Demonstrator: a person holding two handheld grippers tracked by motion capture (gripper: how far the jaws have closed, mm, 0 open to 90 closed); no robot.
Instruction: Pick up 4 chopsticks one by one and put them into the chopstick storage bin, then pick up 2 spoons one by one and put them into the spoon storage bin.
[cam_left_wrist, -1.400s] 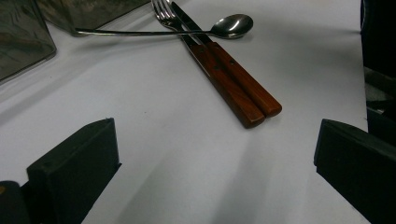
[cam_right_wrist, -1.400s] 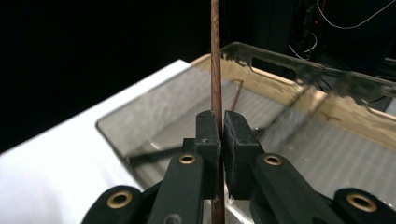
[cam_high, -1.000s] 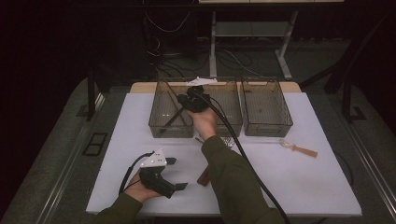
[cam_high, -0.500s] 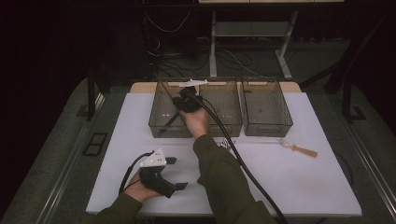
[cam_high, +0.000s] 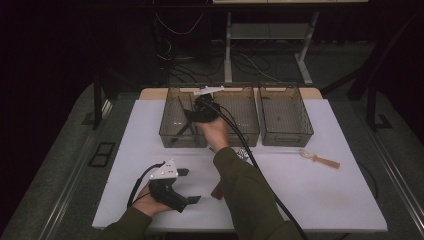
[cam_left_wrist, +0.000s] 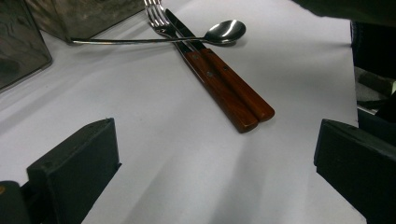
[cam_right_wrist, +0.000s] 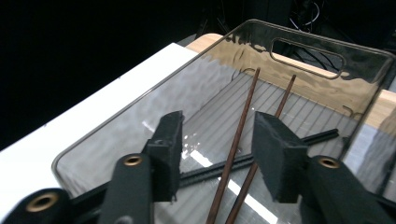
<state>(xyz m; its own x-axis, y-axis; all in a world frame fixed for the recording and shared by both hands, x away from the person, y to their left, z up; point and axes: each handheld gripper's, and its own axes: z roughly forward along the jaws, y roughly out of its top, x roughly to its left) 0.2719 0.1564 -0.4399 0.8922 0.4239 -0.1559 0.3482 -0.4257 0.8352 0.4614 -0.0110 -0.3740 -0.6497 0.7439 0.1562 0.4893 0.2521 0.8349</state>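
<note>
Here your right tongs (cam_right_wrist: 217, 149) hang parted over the far-left bin (cam_right_wrist: 308, 60), brown chopsticks (cam_right_wrist: 243, 130) between them ungripped; your left tongs (cam_left_wrist: 215, 186) rest wide open, empty, on the desk (cam_left_wrist: 154, 140).

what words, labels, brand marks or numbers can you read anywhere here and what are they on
None can be read in these pictures.
The clear bins bear no label.
The wooden-handled knife and fork and the spoon show no stamp or brand mark.
The left gripper and the right gripper show no printed mark; only brass rivets.
</note>
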